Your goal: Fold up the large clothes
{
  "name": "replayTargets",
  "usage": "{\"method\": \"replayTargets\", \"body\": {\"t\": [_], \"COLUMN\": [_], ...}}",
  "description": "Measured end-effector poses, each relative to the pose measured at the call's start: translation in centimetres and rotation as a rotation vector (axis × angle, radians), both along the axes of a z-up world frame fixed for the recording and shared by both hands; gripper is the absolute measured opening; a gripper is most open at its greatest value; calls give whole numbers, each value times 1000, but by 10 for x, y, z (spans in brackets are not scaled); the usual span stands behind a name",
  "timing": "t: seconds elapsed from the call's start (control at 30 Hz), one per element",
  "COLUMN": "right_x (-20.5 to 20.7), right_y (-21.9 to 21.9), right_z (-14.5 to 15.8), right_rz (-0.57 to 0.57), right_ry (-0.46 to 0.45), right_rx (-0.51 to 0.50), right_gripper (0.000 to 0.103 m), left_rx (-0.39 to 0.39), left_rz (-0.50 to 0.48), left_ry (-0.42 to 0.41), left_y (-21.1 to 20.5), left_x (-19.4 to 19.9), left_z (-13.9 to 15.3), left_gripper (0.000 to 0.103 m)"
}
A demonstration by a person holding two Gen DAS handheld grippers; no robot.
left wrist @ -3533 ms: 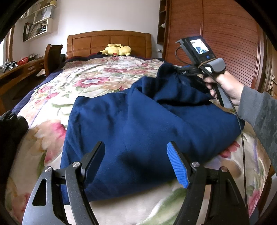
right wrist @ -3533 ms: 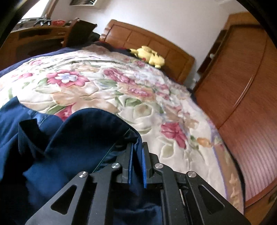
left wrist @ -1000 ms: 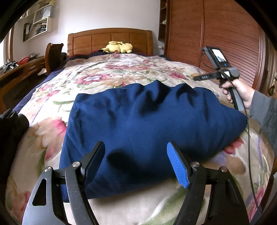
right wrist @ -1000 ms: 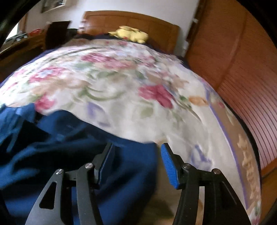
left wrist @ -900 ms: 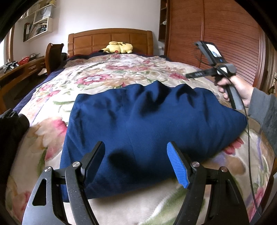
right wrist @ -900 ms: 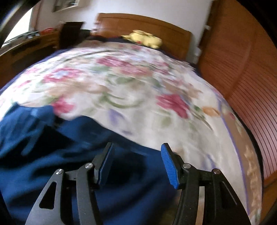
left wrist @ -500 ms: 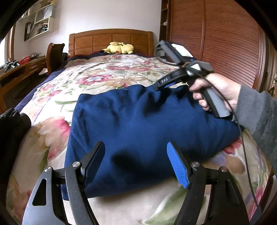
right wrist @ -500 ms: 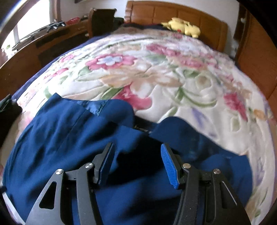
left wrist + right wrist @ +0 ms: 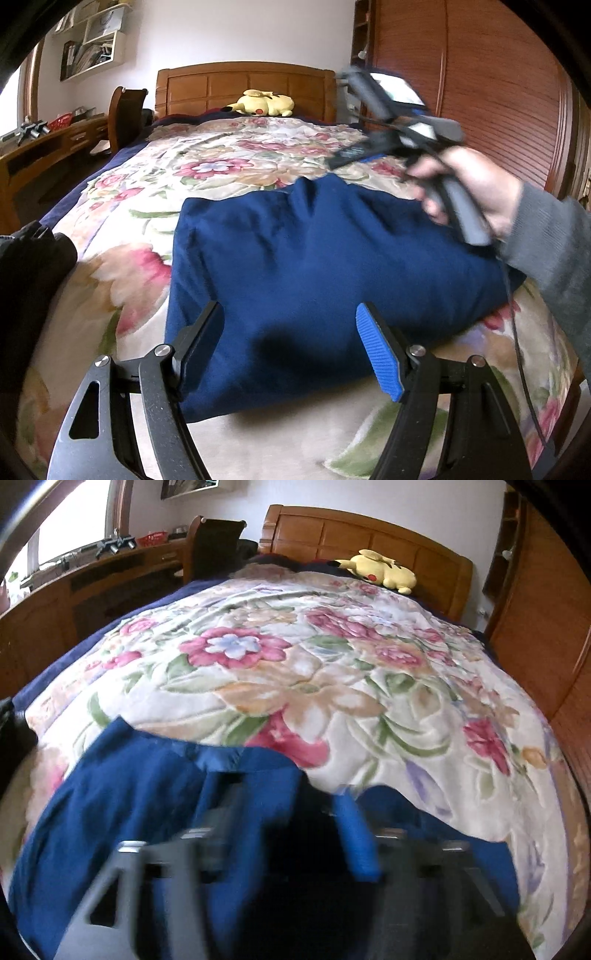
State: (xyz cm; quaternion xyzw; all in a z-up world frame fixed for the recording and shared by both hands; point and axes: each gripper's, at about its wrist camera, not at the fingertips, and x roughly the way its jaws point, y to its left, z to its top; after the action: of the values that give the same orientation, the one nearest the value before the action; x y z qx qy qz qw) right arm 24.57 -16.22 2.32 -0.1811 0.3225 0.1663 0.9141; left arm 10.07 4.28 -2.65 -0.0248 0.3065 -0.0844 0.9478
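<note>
Tongs, left (image 9: 290, 345) and blurred right (image 9: 291, 830), seemingly gape empty above navy garment (image 9: 314, 258).

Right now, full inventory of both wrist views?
garment: 1, navy, folded on blanket
blanket: 1, floral, covers the bed
plush toy: 1, yellow, by headboard
headboard: 1, wood, far end
desk: 1, wood, left of bed
chair: 1, dark, at desk
wardrobe: 1, wood, right
left claw: open, over the garment's near edge
right claw: blurred, jaws just opening, above garment
hand: 1, grey sleeve, grips right handle
</note>
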Motion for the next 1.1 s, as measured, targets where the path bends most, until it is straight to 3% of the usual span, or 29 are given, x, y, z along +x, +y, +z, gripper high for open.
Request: {"method": "replayTargets", "body": {"t": [0.3, 0.47, 0.67, 0.77, 1.1], "right_x": [-109, -151, -168, -166, -160], "right_y": [-112, -165, -199, -202, -211], "right_z": [16, 11, 0, -12, -40], "right_rz": [-37, -87, -164, -191, -266], "right_ry": [-76, -60, -12, 72, 123], "right_rx": [-29, -13, 56, 47, 148], "right_gripper": [64, 64, 64, 67, 85], "left_rx": [22, 4, -4, -11, 43], "left_rz": [31, 44, 57, 70, 107], "left_ry": [-11, 0, 28, 41, 101], "left_y": [12, 18, 26, 33, 50], "left_x": [-7, -5, -5, -6, -11], "left_z": [3, 1, -5, -7, -19], "left_gripper": [75, 75, 75, 75, 75]}}
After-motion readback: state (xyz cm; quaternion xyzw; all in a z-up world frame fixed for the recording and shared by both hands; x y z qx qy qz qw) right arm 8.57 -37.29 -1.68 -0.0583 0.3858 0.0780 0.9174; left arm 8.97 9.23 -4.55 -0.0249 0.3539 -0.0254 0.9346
